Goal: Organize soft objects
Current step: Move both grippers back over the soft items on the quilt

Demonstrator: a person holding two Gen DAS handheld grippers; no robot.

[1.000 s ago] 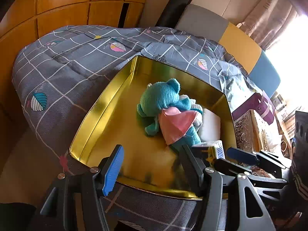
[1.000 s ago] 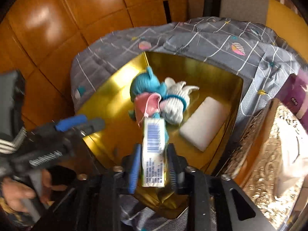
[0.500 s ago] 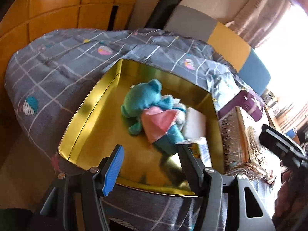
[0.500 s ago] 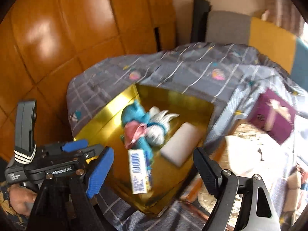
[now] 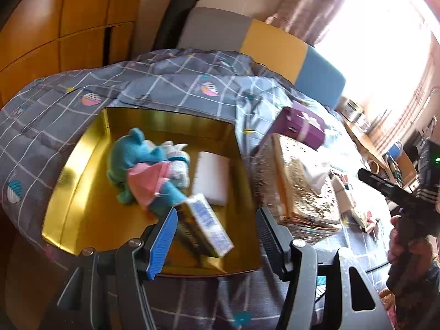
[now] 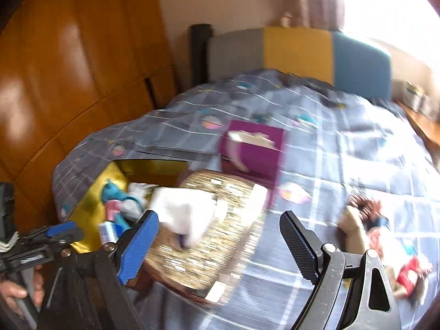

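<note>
The tissue pack [image 5: 206, 224], a small blue-and-white packet, lies in the gold tray [image 5: 82, 165] just beside the teal plush toy [image 5: 132, 165]. A second ago the right gripper [image 6: 217, 243] clasped it; now its jaws are opening, empty. The left gripper [image 5: 216, 240] gapes, empty.

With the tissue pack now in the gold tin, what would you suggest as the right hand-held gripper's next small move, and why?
Probably swing toward the doll lying loose on the quilt. The right hand-held gripper is empty, its jaws opening, while the tissue pack and plush toys already sit in the tin.
</note>
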